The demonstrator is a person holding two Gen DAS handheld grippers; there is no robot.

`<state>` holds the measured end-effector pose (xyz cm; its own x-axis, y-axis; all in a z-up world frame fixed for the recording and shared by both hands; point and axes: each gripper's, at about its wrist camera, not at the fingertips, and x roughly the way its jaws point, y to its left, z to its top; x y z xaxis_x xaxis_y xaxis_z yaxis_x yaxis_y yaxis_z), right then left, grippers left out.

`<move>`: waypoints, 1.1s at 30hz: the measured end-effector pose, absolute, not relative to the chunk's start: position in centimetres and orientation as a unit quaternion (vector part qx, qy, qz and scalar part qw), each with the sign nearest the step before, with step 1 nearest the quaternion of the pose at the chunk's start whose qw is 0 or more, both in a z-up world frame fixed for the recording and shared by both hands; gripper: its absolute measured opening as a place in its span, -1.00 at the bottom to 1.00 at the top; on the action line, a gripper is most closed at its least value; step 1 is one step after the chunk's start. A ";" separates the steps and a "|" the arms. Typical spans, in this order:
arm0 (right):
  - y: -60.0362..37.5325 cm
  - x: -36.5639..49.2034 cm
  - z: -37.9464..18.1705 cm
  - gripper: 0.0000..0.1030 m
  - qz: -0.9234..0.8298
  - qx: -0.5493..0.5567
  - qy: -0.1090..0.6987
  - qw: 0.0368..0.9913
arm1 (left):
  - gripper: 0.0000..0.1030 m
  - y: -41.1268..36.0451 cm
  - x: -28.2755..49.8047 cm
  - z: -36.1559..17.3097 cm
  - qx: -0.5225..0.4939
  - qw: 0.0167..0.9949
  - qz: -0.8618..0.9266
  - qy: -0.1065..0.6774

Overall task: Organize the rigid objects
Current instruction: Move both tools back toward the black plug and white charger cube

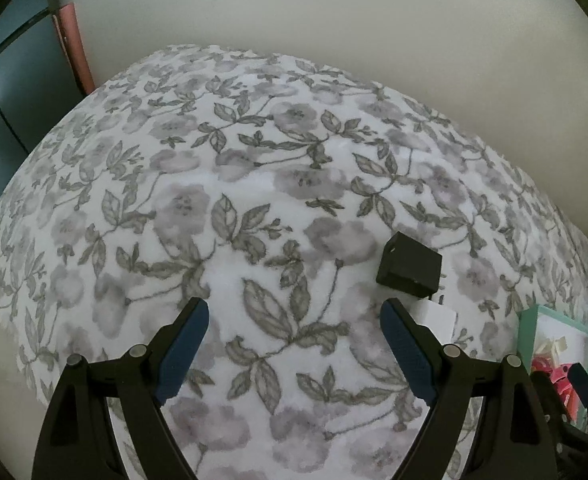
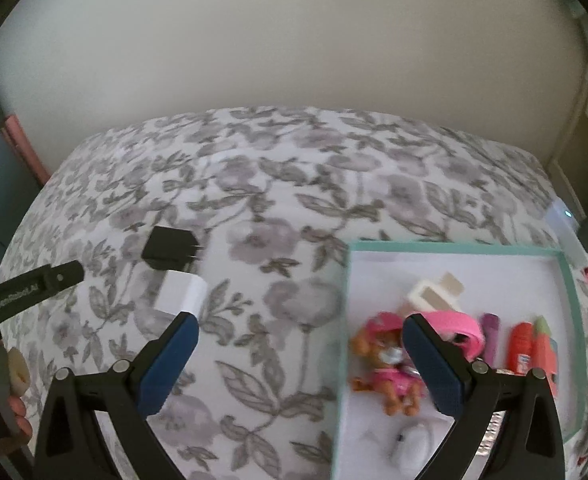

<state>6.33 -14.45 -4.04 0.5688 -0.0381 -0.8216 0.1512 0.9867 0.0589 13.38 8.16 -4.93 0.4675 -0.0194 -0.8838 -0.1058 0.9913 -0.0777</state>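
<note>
The left gripper point(image 1: 294, 322) and right gripper point(image 2: 299, 334) hung released over the bed point(image 1: 254, 168); next the black box point(image 1: 409, 264) mid-bed, beside the teal tray point(image 2: 569, 280), needed grasping.

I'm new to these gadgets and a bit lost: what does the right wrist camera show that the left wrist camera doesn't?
Only the right wrist view shows the inside of the teal box: a toy dog, pink band and red tube.

Only the left wrist view shows the dark cabinet clearly.

Both show the flowered bedspread, black block and white block. Both the left gripper and right gripper are open and empty.
</note>
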 end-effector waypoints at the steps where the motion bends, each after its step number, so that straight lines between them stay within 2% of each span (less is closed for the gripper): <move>1: -13.9 6.8 -4.3 1.00 -0.048 0.059 0.464 0.882 | 0.71 8.1 13.6 -5.3 -0.060 0.852 0.022 0.519; 28: -6.8 14.2 -11.2 0.99 0.016 0.015 0.523 0.852 | 0.71 10.3 17.5 -10.3 -0.053 0.841 0.014 0.538; 31: -6.8 14.3 -11.5 0.80 0.008 0.000 0.520 0.854 | 0.71 10.0 17.8 -10.1 -0.059 0.842 0.007 0.537; 33: -7.2 14.3 -11.5 0.76 0.003 0.006 0.520 0.854 | 0.71 9.7 17.9 -9.9 -0.066 0.843 0.004 0.534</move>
<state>14.29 -7.24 -11.52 0.4599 0.0108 -0.8879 0.0017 0.9999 0.0130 17.94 9.69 -9.87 0.4295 -0.0649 -0.9007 -0.0769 0.9912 -0.1081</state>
